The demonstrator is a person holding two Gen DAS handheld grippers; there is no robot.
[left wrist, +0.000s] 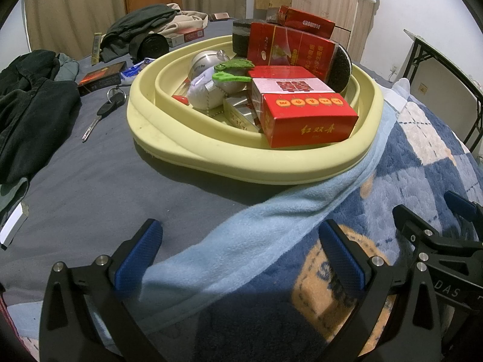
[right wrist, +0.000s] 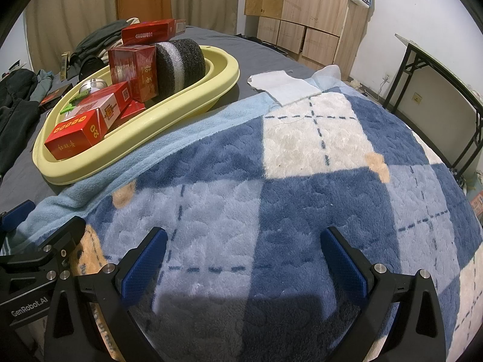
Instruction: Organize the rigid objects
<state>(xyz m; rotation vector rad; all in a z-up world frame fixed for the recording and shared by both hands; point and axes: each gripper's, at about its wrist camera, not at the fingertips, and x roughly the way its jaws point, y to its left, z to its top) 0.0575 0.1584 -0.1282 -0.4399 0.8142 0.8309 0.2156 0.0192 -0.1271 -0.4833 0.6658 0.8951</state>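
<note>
A pale yellow basin (left wrist: 169, 138) (right wrist: 193, 96) sits on the bed, filled with red boxes (left wrist: 305, 117) (right wrist: 75, 135), a dark foam roll (right wrist: 181, 60) (left wrist: 342, 66), a metal ball (left wrist: 205, 60), a green clip (left wrist: 232, 71) and a grey pouch (left wrist: 202, 90). A black key (left wrist: 102, 111) and a dark red box (left wrist: 101, 77) lie on the grey sheet left of the basin. My left gripper (left wrist: 241, 256) is open and empty, well short of the basin. My right gripper (right wrist: 244, 259) is open and empty over the checked blanket (right wrist: 317, 163).
Dark clothes (left wrist: 33, 105) are piled at the left. More clothes, a black roll (left wrist: 152, 45) and a red-white box (left wrist: 188, 36) lie beyond the basin. A light blue towel (left wrist: 271, 220) runs under the basin's near edge. A folding table (right wrist: 440, 84) stands to the right, wooden cabinets (right wrist: 305, 15) behind.
</note>
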